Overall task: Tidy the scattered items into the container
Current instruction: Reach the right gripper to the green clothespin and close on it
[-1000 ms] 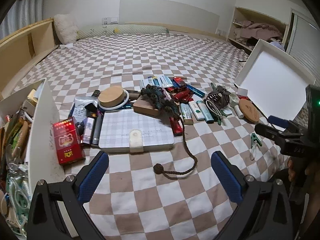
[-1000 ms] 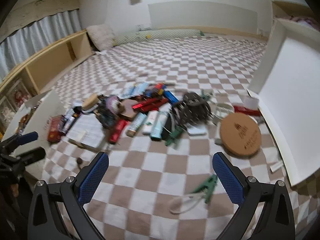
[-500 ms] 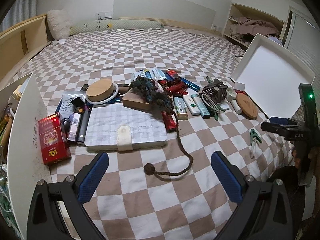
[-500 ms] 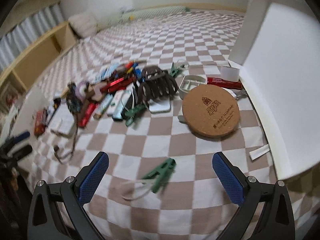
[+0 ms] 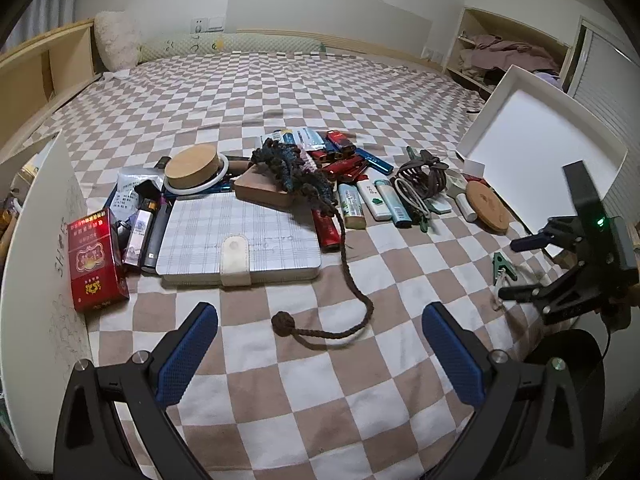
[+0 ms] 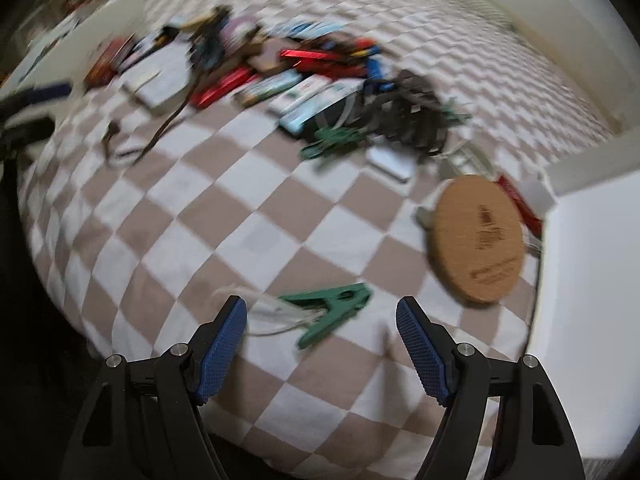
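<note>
A green clip (image 6: 328, 308) with a pale loop lies on the checkered bedspread, apart from the pile. My right gripper (image 6: 320, 312) points down over it. Its jaws are closing with the clip between them, and the blue pads (image 6: 224, 340) stand clear of it. In the left wrist view the same right gripper (image 5: 510, 268) hovers at the clip (image 5: 502, 264). My left gripper (image 5: 320, 344) is open and holds nothing, just short of the knot of a braided cord (image 5: 283, 323). A white box (image 5: 44, 240) stands at the left.
The pile holds a plaid notebook (image 5: 240, 240), a red cigarette pack (image 5: 94, 260), a dark hair claw (image 5: 424, 176) and several lighters. A cork coaster (image 6: 478, 236) lies beside a white tray (image 6: 592, 280) at the right. The bed's front edge is close below both grippers.
My right gripper has tipped down, rolled and sunk toward the green clip, and its jaws have narrowed. The left gripper has hardly moved.
</note>
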A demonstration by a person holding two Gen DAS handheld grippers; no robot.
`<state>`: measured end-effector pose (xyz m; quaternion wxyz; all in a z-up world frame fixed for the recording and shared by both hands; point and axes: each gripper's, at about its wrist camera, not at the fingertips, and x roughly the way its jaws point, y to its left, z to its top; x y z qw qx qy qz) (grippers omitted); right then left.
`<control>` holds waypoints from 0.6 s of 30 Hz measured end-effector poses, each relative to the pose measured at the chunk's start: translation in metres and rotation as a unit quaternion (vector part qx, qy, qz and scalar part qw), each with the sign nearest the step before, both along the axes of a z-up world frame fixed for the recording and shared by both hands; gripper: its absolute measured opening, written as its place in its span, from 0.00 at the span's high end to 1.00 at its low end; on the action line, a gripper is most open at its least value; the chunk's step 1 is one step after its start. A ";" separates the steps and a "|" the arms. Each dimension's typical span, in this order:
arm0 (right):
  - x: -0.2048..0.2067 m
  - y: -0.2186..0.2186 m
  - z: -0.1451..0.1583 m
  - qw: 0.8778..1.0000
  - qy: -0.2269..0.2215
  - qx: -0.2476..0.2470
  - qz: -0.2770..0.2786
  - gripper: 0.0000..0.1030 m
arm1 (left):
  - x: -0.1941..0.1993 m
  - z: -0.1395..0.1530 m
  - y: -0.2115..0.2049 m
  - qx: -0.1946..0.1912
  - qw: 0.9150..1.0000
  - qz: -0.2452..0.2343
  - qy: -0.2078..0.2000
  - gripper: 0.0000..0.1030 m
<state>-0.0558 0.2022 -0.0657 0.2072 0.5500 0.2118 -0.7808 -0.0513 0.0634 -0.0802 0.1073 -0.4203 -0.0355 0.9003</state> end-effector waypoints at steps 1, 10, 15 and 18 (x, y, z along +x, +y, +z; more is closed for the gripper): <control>0.000 -0.001 -0.003 1.000 -0.005 0.004 0.005 0.24 | 0.001 0.001 0.000 -0.001 1.000 0.000 0.002 0.00; -0.022 0.012 -0.015 0.998 -0.035 -0.044 -0.024 0.38 | 0.004 0.013 0.002 0.000 1.000 0.007 0.017 0.00; -0.026 0.014 -0.014 0.996 -0.056 -0.059 -0.021 0.46 | 0.006 0.020 0.003 -0.001 1.000 0.015 0.023 0.00; -0.027 0.014 -0.014 0.996 -0.061 -0.057 -0.023 0.46 | 0.009 0.026 0.005 -0.008 0.999 0.021 0.036 0.00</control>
